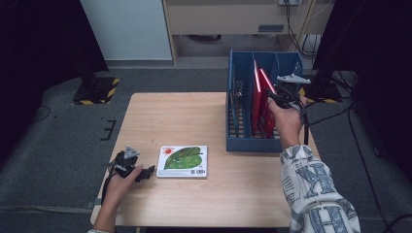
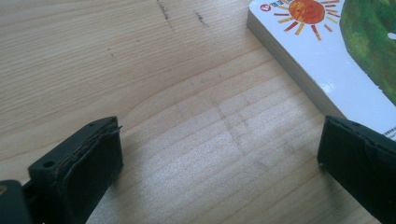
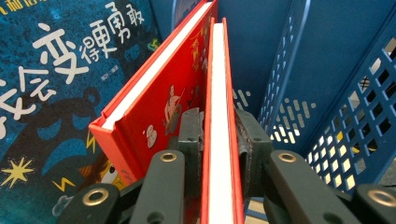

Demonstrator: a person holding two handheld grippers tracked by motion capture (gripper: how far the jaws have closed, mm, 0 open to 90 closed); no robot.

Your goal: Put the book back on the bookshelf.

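The work looks like filing books upright into the blue plastic slotted file rack (image 1: 245, 131), and by the look of things it is well along but not finished. The right gripper (image 3: 219, 135) has its two black jaws pressed against both covers of a thin red hardcover book (image 3: 218, 93), which stands on edge inside the rack's right-hand compartment; whether the grip is about to let go I cannot tell. Just to the left of those jaws leans a second red hardcover book (image 3: 154, 88), tilted against a dark blue picture book with white Chinese lettering (image 3: 51, 79) farther left, while the rack's lattice wall (image 3: 355, 130) rises close on the jaws' right. The held book is slim, with bright red boards and a clean white page block showing between them. Still left to file, in my judgement, is the white board book with a green leaf and an orange sun on its cover (image 1: 182, 161), lying flat on the pale wooden table (image 1: 194, 116). The left gripper (image 2: 219, 158) rests low over the table with its jaws spread wide and nothing between them; that book's corner (image 2: 327, 56) lies just ahead and to the right of them, apart from both pads.
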